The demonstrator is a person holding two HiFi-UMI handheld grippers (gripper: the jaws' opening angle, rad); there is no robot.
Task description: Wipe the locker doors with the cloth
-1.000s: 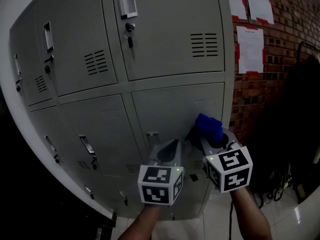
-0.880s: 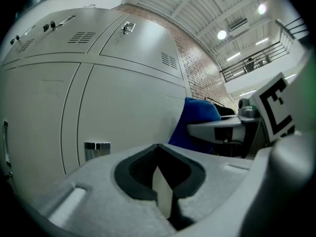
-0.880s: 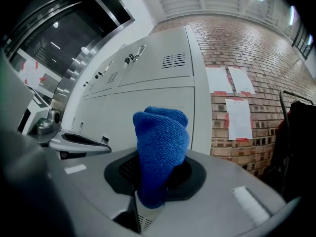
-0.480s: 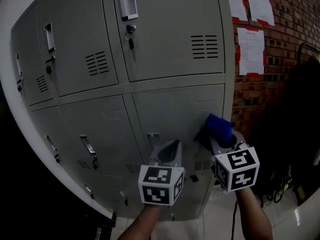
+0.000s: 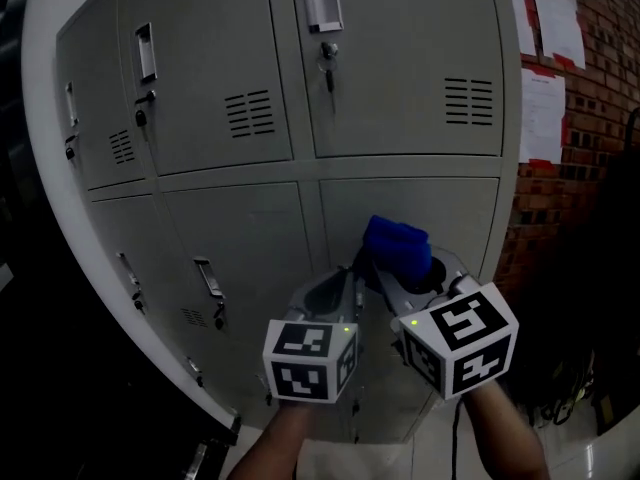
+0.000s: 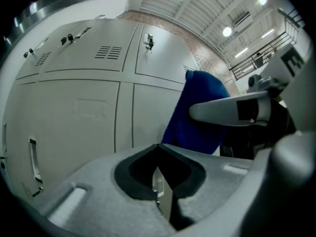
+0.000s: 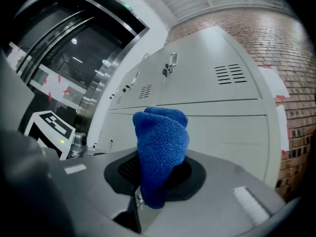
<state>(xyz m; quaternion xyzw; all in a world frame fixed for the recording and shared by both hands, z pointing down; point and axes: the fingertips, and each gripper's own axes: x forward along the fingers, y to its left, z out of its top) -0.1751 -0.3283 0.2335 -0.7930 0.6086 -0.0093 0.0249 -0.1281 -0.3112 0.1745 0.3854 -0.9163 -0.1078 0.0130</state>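
The blue cloth has moved. A second ago it was near the right edge of the bottom right locker door. Now it sits near the middle of that same door, so it has slid left across the grey metal. The head has turned a bit too, and more of the lockers on the left can be seen.

The right gripper has its jaws squeezed tight on the cloth, which sticks up out of them in a fat bunch. The cloth looks pressed on the door, but I cannot be sure it touches.

The left gripper is just beside the right one. Its jaws are closed together with nothing in them — it is only waiting.

So I think the wiping is going on, one sweep from right to left. The bottom left door and the top doors are well apart from the cloth — they may yet need a wipe.
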